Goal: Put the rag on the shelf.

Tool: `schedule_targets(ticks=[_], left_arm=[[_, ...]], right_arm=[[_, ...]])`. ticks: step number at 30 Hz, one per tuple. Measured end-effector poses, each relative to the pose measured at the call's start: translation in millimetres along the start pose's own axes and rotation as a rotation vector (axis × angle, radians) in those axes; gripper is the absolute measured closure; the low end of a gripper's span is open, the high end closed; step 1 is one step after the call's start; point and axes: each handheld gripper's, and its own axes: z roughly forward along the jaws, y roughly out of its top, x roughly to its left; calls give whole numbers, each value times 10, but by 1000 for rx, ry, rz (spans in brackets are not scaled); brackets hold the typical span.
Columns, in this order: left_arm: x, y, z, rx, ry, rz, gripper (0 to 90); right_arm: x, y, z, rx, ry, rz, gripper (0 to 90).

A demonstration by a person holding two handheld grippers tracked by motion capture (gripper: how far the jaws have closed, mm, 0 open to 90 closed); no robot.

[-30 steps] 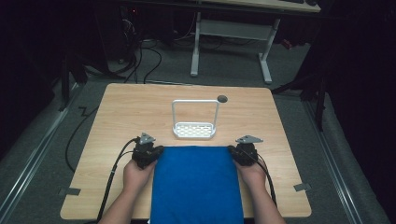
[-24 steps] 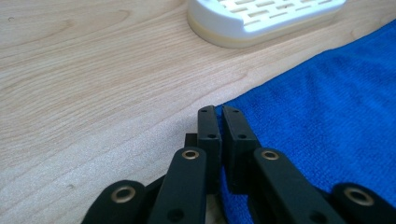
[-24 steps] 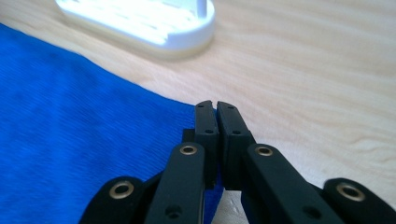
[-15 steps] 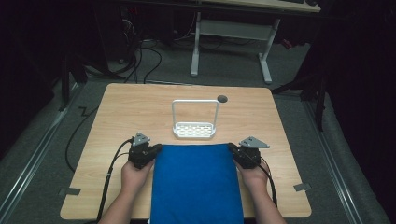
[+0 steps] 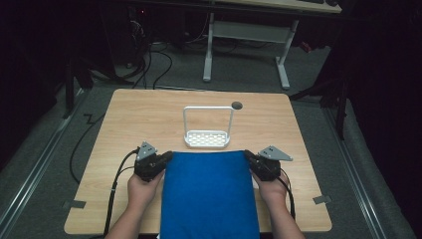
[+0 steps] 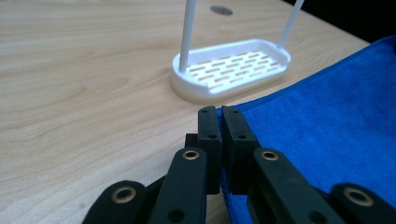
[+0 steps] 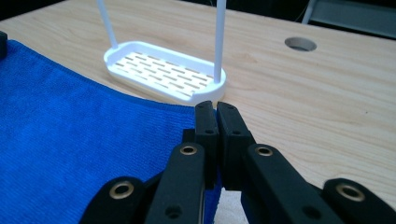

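A blue cloth (image 5: 208,194) is lying spread on the wooden table (image 5: 134,117), its near end hanging over the table's near edge. The left gripper (image 6: 219,114) is pinching the cloth's far left corner, jaws closed on it; the right gripper (image 7: 215,109) is clamping the far right corner likewise. Just beyond the cloth's far edge a white slotted rack (image 5: 207,138) is standing.
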Motion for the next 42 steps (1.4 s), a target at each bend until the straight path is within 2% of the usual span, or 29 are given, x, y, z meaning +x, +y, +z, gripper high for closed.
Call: schedule_targets(ticks=[5,13,19,32,38,42], left_arm=[[-10,64,-111,-53,-1,-6,872],[-72,168,-241,-103,1,20,872],[-153,262,-368,-162,-4,39,872],[-374,486,-671,-289,-24,104,873],[-449,649,-773,-342,-11,146,877],[-478,745,-832,-379,-8,158,877]], right_arm=[[28,51,-65,-37,3,-5,887],[61,135,-185,-101,-4,-12,888],[79,233,-326,-160,-13,-21,888],[181,433,-631,-282,-23,-54,889],[260,607,-795,-361,-28,-81,890],[290,723,-885,-408,-33,-97,891]])
